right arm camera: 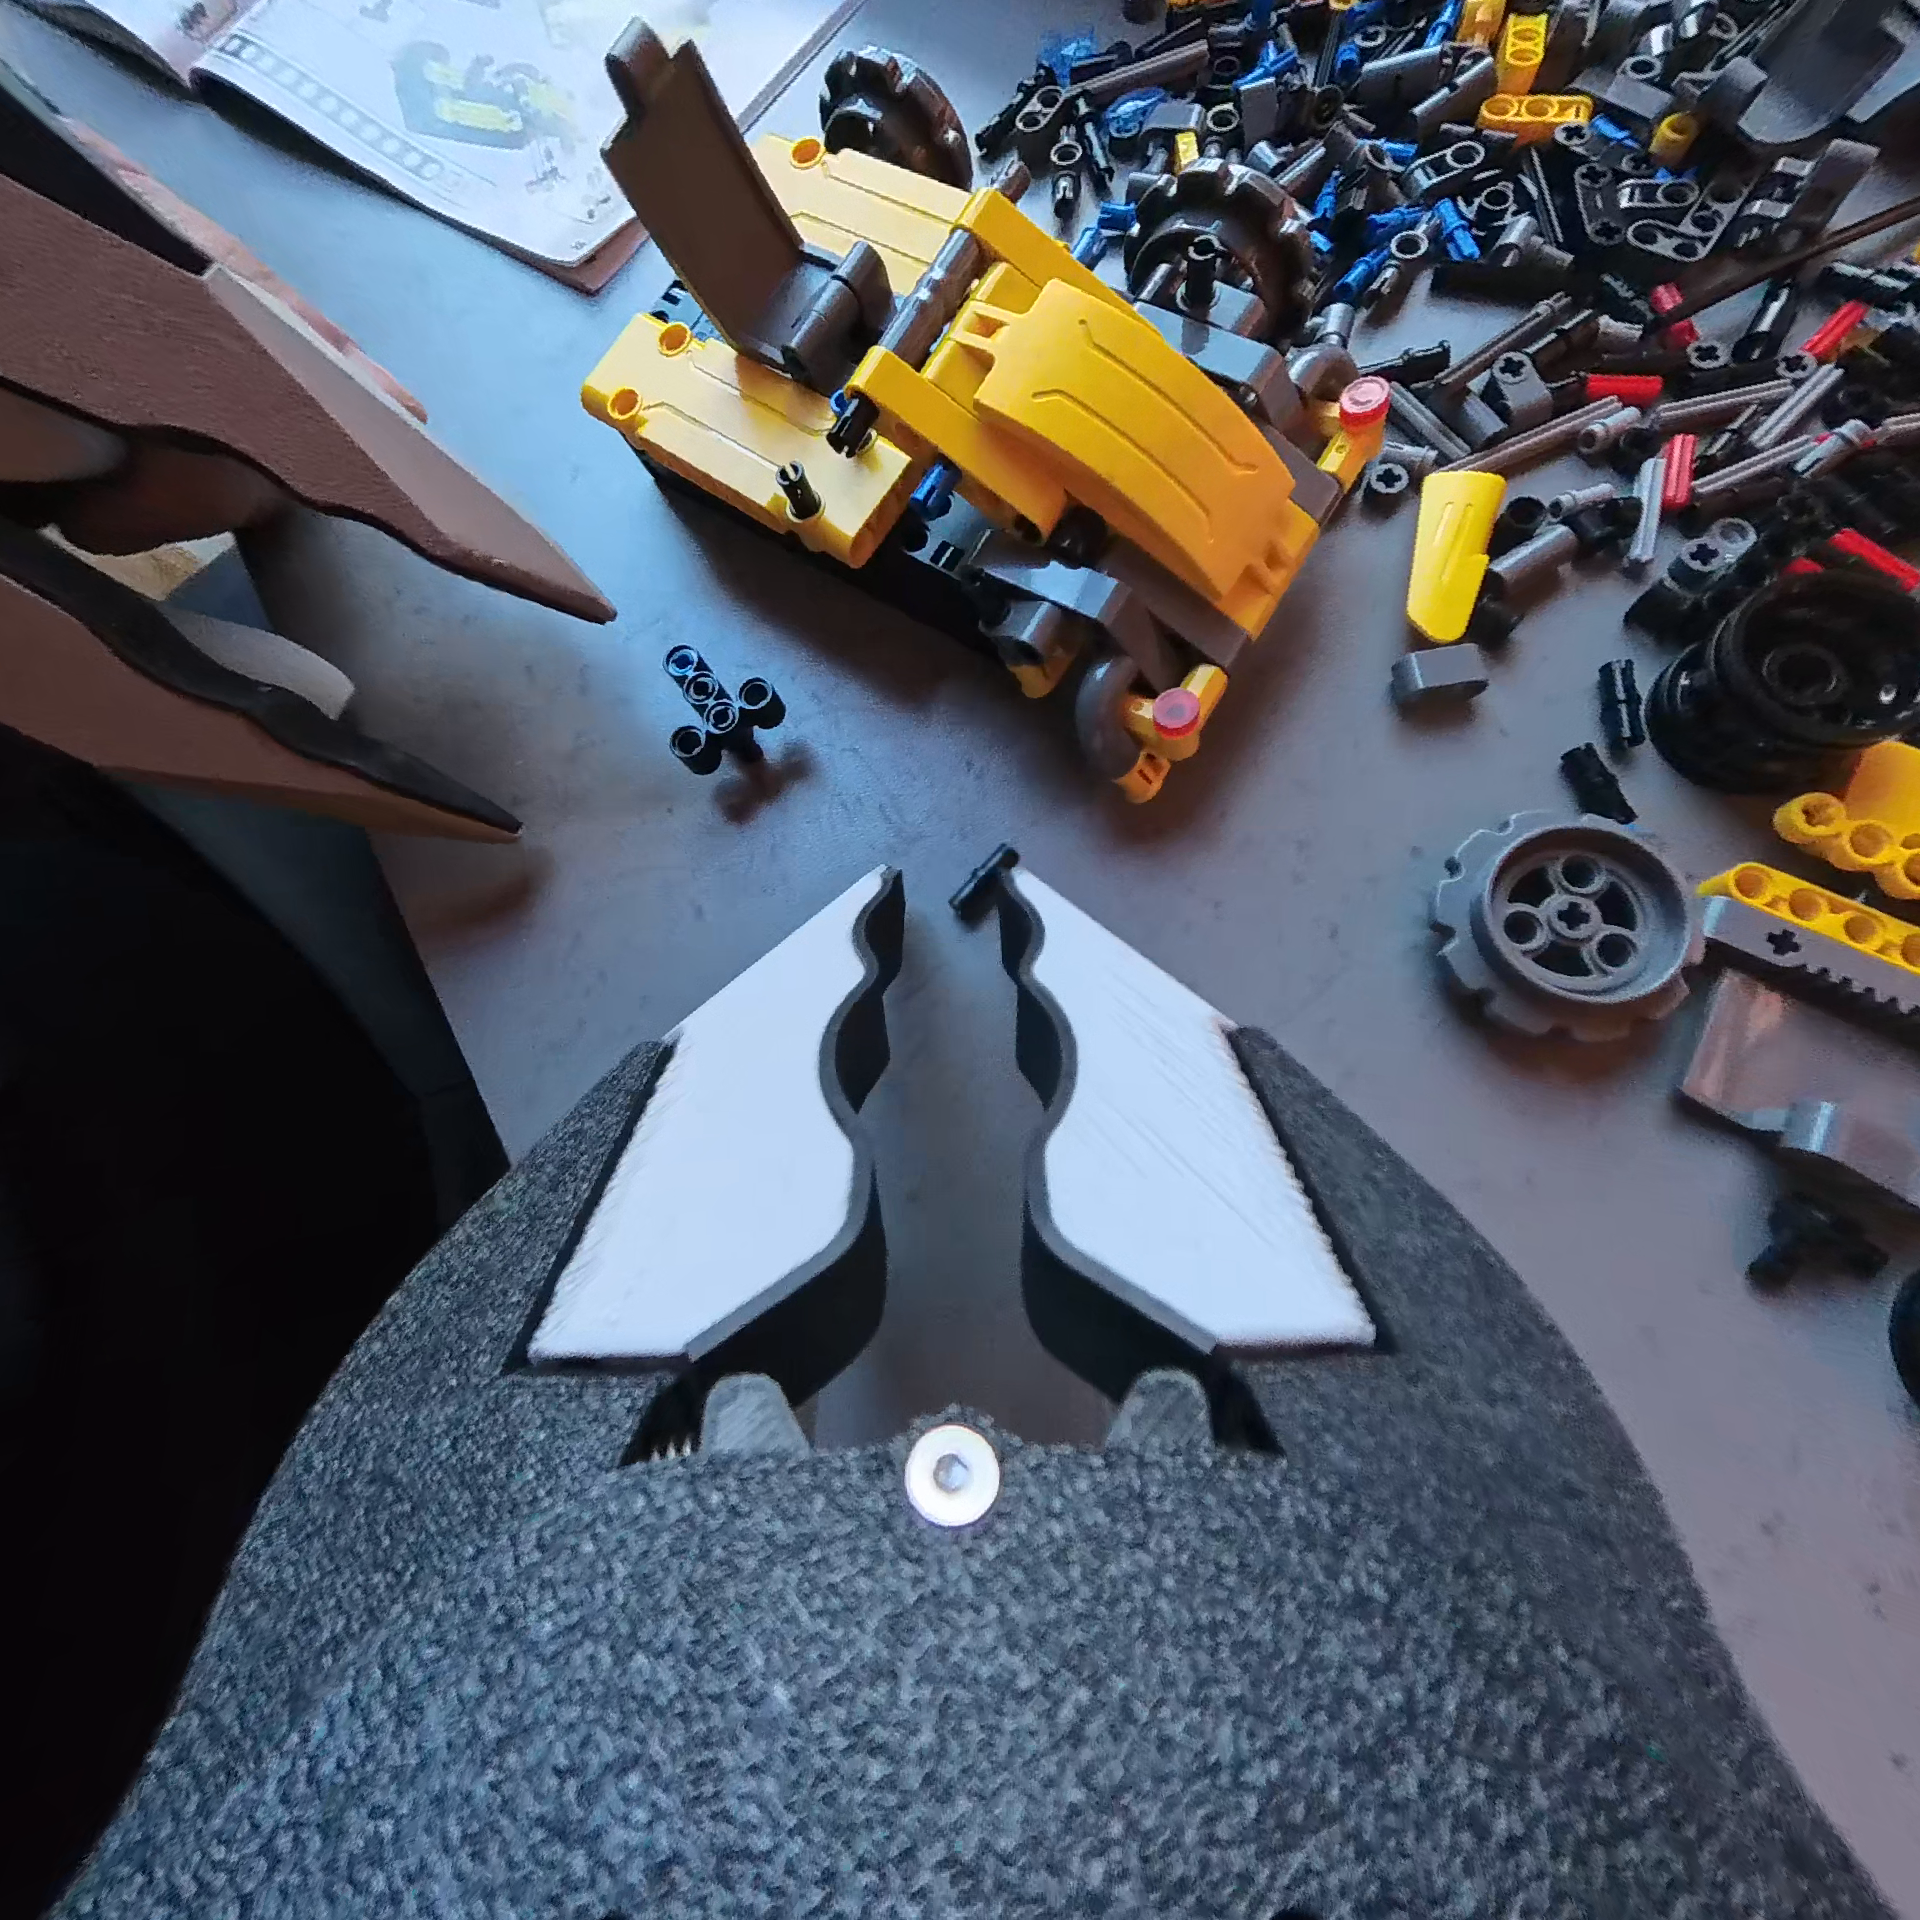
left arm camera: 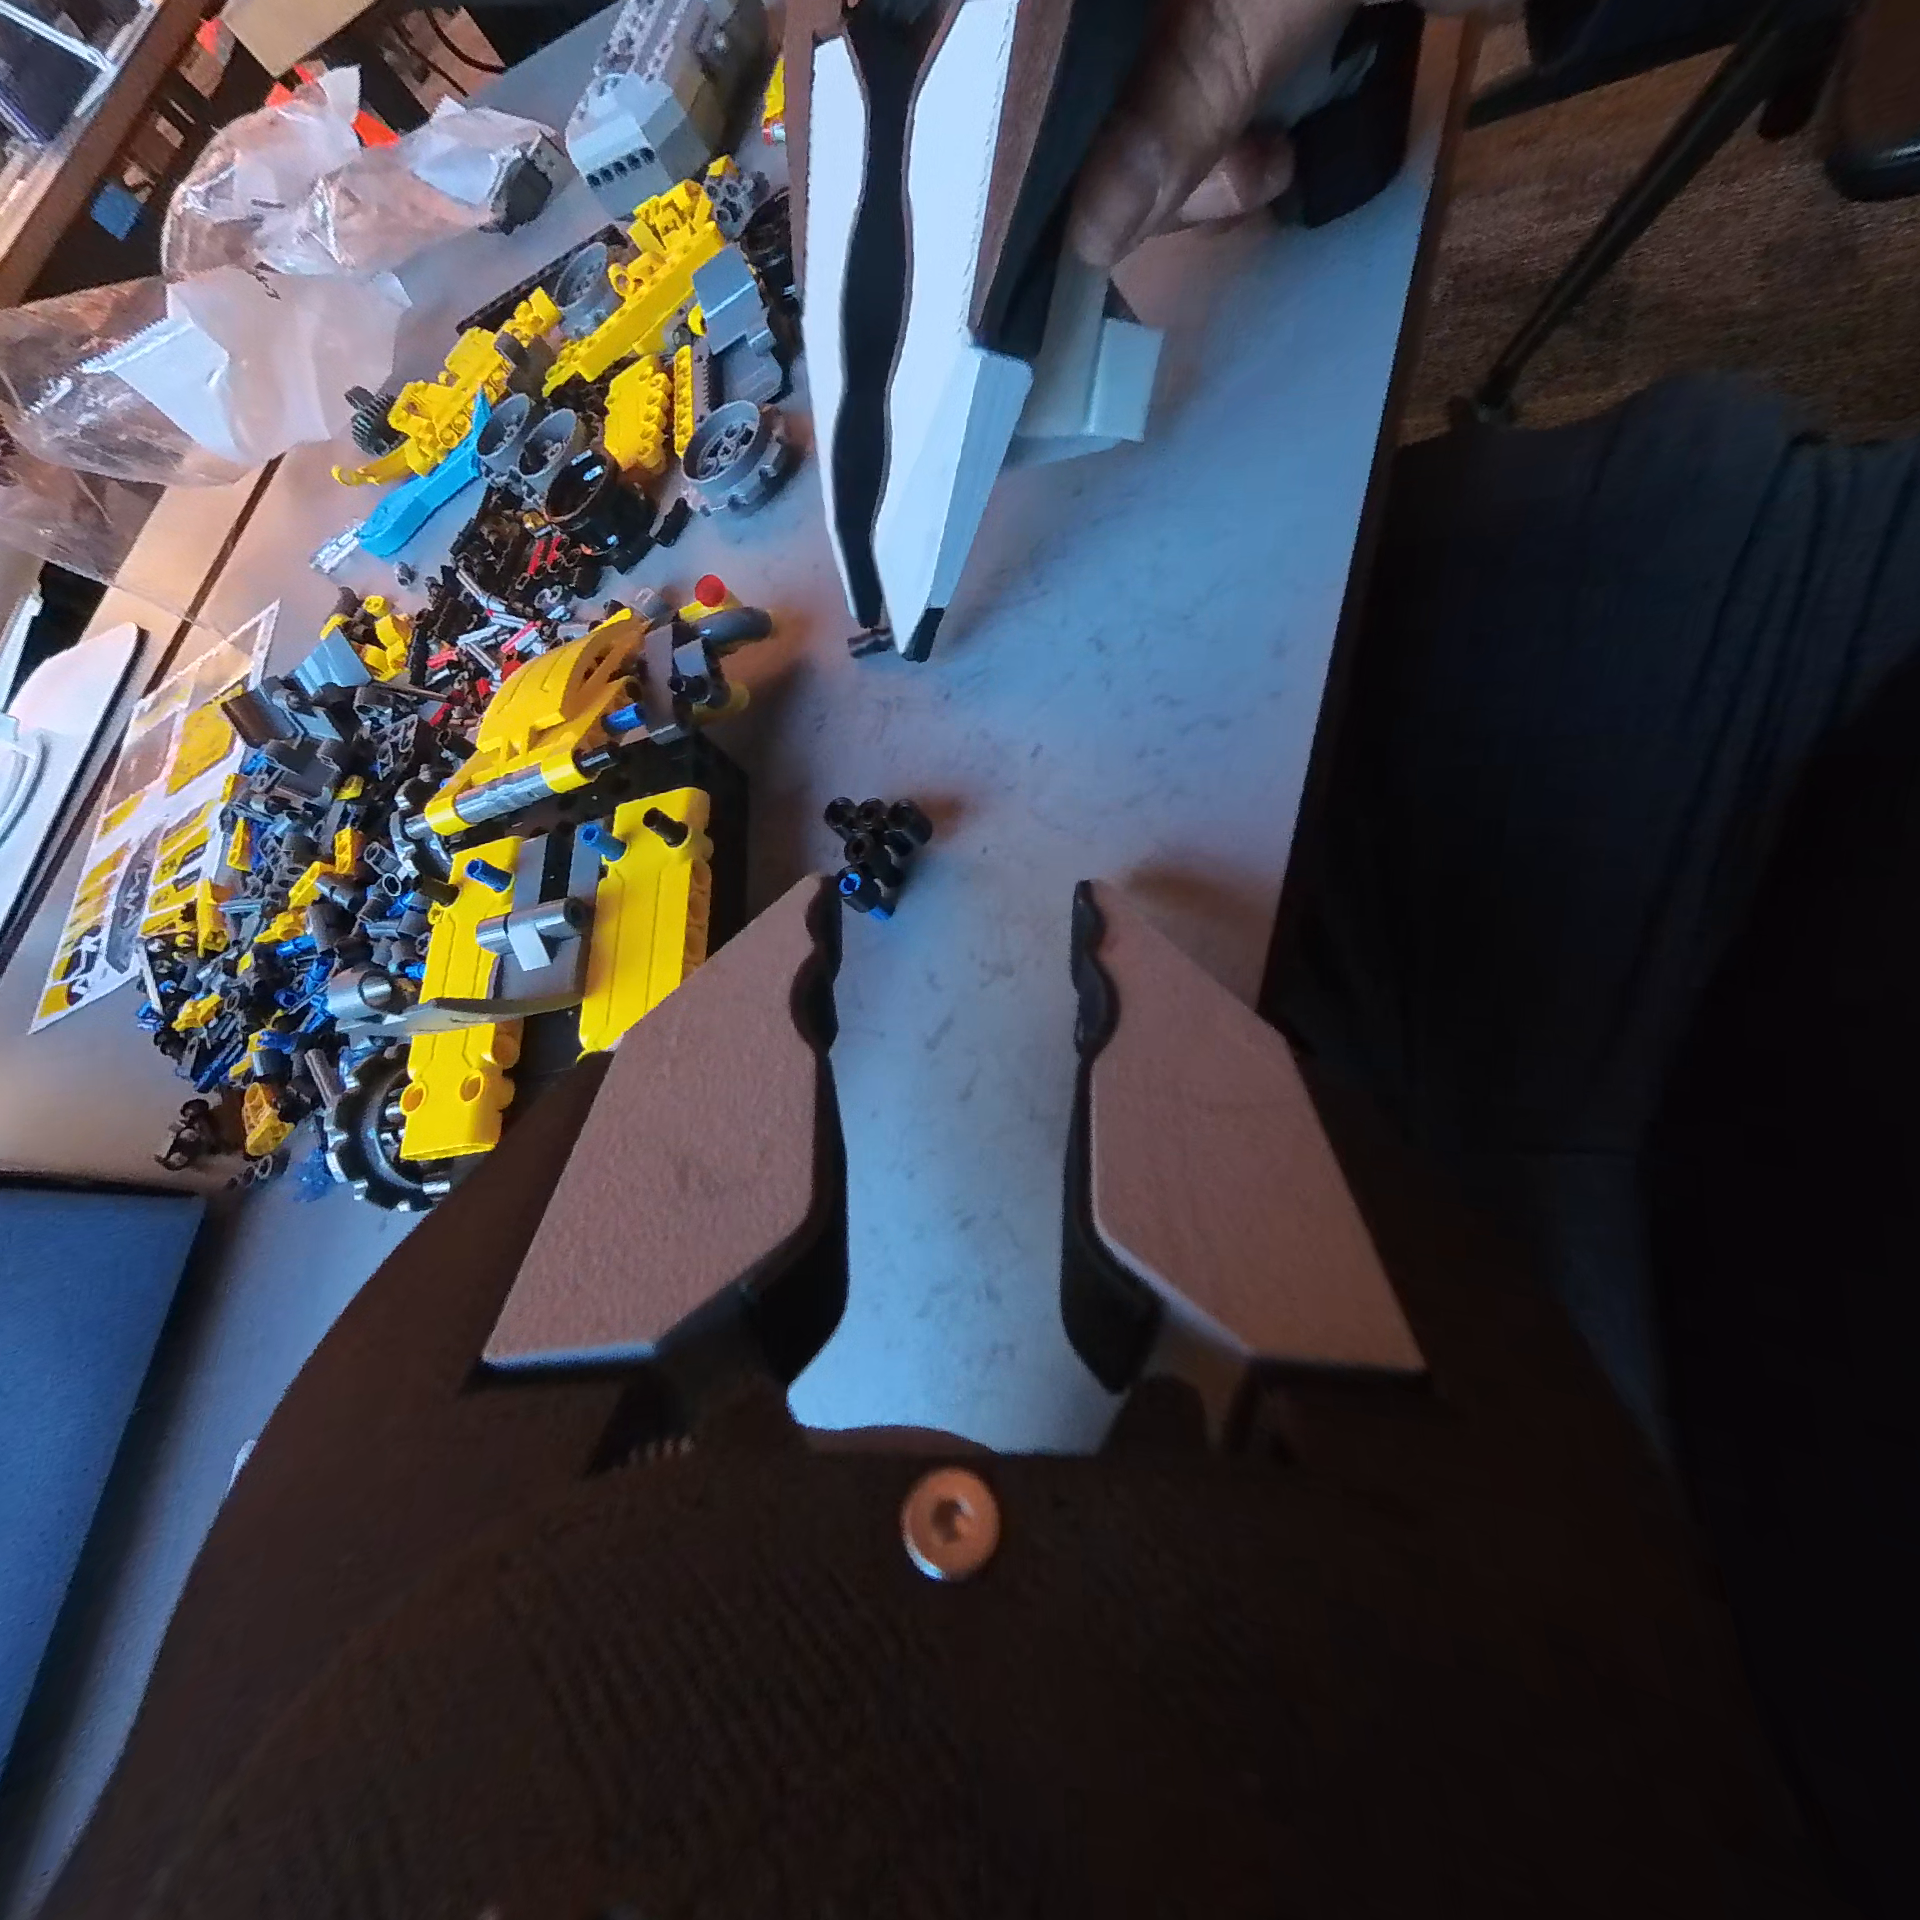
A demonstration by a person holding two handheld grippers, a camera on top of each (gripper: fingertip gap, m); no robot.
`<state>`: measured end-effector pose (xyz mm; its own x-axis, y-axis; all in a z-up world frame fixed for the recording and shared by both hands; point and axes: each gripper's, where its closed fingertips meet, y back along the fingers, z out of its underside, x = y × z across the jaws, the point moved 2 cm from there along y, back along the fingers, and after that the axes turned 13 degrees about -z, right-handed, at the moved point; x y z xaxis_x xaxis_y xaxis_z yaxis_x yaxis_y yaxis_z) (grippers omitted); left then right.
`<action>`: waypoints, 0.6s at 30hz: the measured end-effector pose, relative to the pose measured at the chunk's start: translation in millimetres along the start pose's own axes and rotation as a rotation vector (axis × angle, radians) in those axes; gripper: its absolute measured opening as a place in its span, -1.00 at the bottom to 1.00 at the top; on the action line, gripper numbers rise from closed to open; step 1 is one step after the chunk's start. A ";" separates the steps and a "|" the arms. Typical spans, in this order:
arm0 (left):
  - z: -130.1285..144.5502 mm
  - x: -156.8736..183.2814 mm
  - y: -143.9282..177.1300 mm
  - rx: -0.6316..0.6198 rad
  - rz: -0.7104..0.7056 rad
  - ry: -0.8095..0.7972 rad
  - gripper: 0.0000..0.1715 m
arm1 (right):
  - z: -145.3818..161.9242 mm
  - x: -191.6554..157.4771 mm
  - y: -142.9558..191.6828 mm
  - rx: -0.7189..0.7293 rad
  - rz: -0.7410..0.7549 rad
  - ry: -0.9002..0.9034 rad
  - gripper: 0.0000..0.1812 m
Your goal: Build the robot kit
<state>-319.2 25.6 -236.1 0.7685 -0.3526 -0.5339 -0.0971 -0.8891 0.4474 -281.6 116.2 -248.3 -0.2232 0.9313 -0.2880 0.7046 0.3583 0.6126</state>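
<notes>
The brown-fingered left gripper (left arm camera: 956, 894) gaped beside a small black connector cluster (left arm camera: 876, 844), while the white-fingered right gripper (right arm camera: 951, 878) (slightly parted) touched a black plastic pin (right arm camera: 982, 878).

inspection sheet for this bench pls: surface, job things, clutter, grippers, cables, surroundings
Surface: grey table, scuffed, bare strip along the near edge.
Job's things: part-built yellow vehicle; small black connector piece lying apart from it; short black pin at the right gripper's fingertip.
Clutter: heap of loose building pieces; grey toothed wheel; instruction booklet; plastic bags.
Grippers: left gripper open, holding nothing, nearest the connector piece; right gripper slightly open, the pin against one finger, not clamped.
Cables: nothing seen.
Surroundings: carpet; dark chair beside the table.
</notes>
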 end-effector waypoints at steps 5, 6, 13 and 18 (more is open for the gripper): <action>0.3 0.8 -0.1 -0.001 -0.001 -0.009 -0.52 | -0.9 1.4 -2.7 -0.009 -0.009 -0.006 -0.81; 0.1 0.9 0.1 0.000 -0.001 -0.010 -0.52 | -0.9 1.7 -3.3 -0.012 -0.010 -0.007 -0.81; -0.1 0.7 0.3 0.000 0.006 -0.001 -0.52 | -3.4 3.9 -6.6 -0.015 -0.024 -0.019 -0.83; 0.2 1.1 0.1 -0.003 0.006 -0.004 -0.52 | -3.2 3.4 -7.4 -0.019 -0.030 -0.017 -0.89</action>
<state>-318.5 25.1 -236.8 0.7653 -0.3594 -0.5341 -0.1003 -0.8861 0.4526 -289.7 117.0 -251.5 -0.2328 0.9189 -0.3186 0.6846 0.3875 0.6173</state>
